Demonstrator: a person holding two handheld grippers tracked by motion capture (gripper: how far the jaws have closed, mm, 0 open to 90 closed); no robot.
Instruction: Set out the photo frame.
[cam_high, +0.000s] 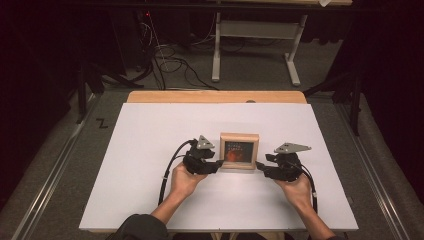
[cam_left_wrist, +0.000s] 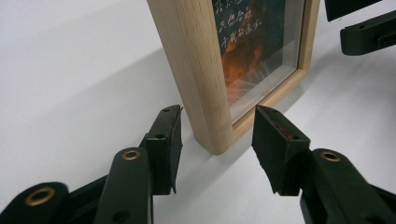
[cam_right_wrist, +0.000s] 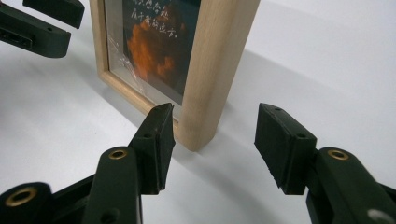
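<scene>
The picture frame (cam_high: 239, 150) stands upright between my left gripper (cam_left_wrist: 217, 135) and right gripper (cam_right_wrist: 215, 135); both jaws open, each around a side edge.

A big white surface (cam_high: 150, 150) sits in the middle of a dark room. Its far edge is a strip of light wood (cam_high: 215, 96). The floor (cam_high: 250, 70) is grey carpet. Shiny metal rails (cam_high: 45, 185) run along the floor on both sides of the surface. Behind it stands a white metal stand (cam_high: 260, 30) with two legs and flat feet. Black cables (cam_high: 170, 62) lie in loops on the floor near the stand. A black mark (cam_high: 102, 123) shaped like a Z is on the floor at the left. The sides and back of the room are very dark.
</scene>
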